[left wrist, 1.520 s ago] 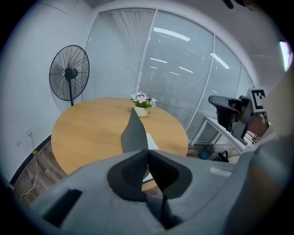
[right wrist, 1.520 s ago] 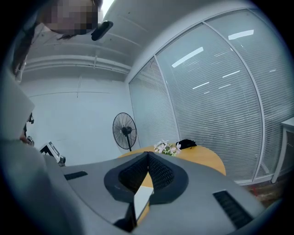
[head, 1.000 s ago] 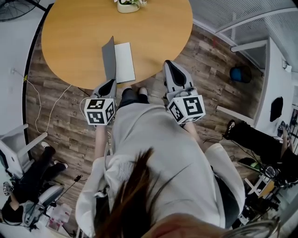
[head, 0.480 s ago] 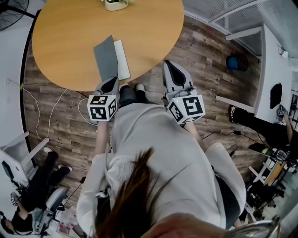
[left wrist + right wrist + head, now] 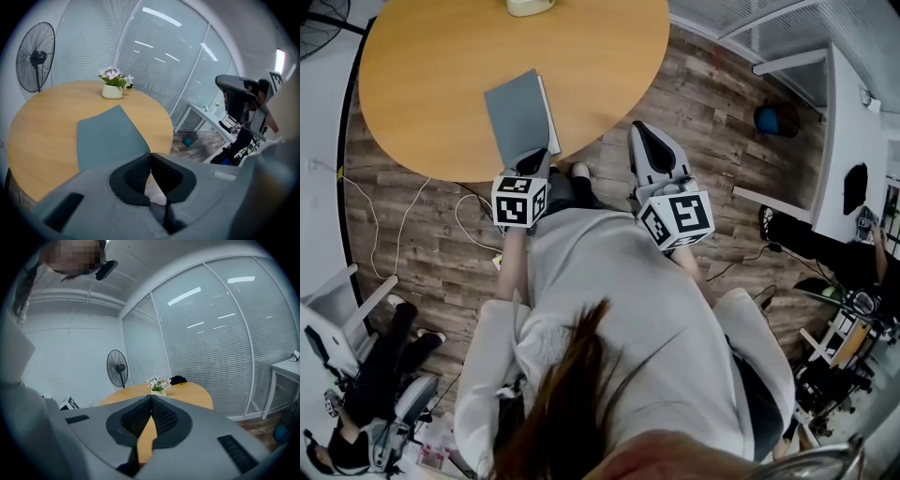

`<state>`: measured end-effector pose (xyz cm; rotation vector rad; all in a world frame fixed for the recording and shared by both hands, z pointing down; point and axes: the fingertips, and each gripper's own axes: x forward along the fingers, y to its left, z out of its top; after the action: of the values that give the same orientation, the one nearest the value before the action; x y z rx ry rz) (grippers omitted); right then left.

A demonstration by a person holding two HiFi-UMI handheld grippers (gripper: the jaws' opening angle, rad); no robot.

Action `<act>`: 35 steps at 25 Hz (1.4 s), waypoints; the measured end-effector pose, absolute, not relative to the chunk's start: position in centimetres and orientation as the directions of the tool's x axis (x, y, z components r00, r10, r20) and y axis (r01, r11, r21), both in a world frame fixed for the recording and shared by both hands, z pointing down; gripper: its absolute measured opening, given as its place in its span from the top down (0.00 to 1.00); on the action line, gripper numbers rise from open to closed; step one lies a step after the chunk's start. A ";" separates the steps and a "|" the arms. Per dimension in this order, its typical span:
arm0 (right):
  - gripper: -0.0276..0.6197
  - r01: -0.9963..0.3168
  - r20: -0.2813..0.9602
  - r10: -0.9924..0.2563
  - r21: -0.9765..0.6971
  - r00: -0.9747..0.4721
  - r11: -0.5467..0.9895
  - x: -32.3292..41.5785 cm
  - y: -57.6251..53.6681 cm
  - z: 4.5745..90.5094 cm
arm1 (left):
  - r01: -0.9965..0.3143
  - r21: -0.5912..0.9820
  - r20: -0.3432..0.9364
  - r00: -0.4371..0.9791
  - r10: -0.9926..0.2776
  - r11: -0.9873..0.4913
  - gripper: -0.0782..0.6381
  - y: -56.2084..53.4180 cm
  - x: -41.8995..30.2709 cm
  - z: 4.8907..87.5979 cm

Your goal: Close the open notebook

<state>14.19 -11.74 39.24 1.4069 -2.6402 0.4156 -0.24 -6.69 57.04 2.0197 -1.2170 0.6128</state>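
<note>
at the notebook's (image 5: pixel 520 117) near edge on the bench (image 5: pixel 431 56), left tongs (image 5: pixel 533 163) are pressed together; right of it, right tongs (image 5: pixel 639 127) likewise, empty.

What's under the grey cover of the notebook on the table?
White pages peek out along the right edge of the grey cover. The rest of them is hidden beneath it, so what's on those pages can't be seen.

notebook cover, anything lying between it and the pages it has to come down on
Nothing visible. The grey cover is nearly down over the white pages, with only a sliver of them showing.
</note>
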 end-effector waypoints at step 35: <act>0.95 -0.847 0.236 -0.815 -0.200 -0.530 0.493 14.8 -12.5 39.5 | -0.854 0.374 0.758 0.507 -0.412 -0.362 0.85 -7.5 2.7 63.2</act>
<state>14.83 -12.46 39.46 1.4629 -2.6175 0.4455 2.66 -7.53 63.24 1.9695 -1.0372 0.7194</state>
